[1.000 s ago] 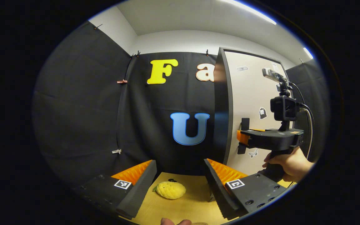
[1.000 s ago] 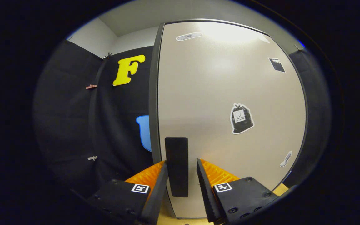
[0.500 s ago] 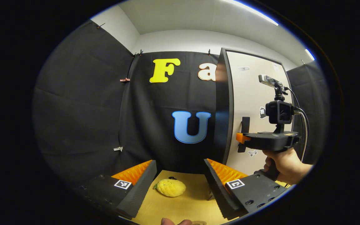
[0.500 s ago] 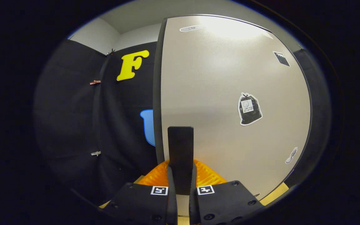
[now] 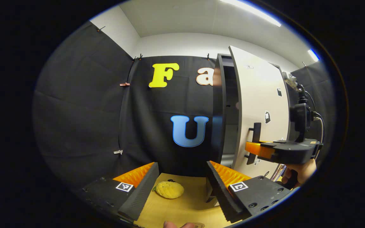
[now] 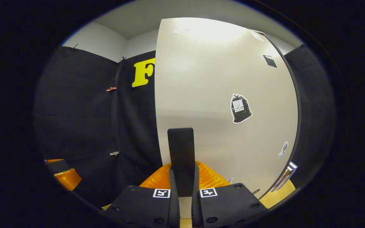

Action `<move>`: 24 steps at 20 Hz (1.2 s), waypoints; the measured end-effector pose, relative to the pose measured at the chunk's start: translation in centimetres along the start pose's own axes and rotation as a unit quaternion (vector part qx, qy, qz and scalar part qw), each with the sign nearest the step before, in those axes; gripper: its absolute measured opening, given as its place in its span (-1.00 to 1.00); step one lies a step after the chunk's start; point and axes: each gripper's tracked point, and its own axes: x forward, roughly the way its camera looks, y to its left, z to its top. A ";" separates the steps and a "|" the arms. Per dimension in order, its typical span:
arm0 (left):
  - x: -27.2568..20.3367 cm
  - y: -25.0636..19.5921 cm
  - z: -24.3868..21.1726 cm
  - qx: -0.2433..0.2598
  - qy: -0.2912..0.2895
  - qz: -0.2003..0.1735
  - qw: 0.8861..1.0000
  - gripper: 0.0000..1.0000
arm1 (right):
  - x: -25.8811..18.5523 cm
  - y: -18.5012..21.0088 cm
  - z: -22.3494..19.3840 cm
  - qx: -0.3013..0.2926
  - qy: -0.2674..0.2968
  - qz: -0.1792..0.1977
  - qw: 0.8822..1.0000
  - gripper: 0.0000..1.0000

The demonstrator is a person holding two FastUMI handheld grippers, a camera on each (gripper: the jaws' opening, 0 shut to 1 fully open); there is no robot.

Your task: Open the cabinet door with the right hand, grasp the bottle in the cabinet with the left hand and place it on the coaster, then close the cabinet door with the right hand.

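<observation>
Black cloth walls, white ceiling. Cabinet door [image 5: 258, 104] ajar. Wooden tabletop [image 5: 182, 205] bare but for a yellow plush fruit [image 5: 169, 189]. Right gripper [image 6: 182, 186] clamped on door handle [image 6: 181, 155]. Left gripper [image 5: 182, 183] jaws apart, above table. Bottle unseen.

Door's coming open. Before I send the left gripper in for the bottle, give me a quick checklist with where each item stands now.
1. Right gripper shut on the handle: ok, both fingers press it.
2. Door off the cabinet frame: ok, a gap shows at its near edge.
3. Gap wide enough for the left gripper: not ok, it looks narrow.
4. Bottle seen inside: cannot tell, the interior is dark.
5. Left gripper open: ok, fingers apart with nothing between them.
6. Coaster located: cannot tell; a yellow plush toy lies on the table.
</observation>
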 end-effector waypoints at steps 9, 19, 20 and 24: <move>-1.3 -2.3 0.7 0.006 -0.006 -0.017 1.000 0.89 | -5.1 -0.9 0.7 0.000 0.007 0.024 1.000 -0.63; -1.2 -7.9 1.5 0.011 -0.013 -0.068 0.998 0.89 | -10.2 -4.6 1.3 -0.002 -0.007 -0.011 1.000 -0.64; -1.1 -8.5 1.4 0.011 -0.014 -0.073 0.997 0.89 | -10.6 -4.9 1.3 0.000 -0.007 -0.015 1.000 -0.64; -0.3 -11.0 1.1 0.004 -0.007 -0.100 0.995 0.89 | -11.7 -6.7 1.5 -0.009 -0.011 -0.040 0.999 -0.64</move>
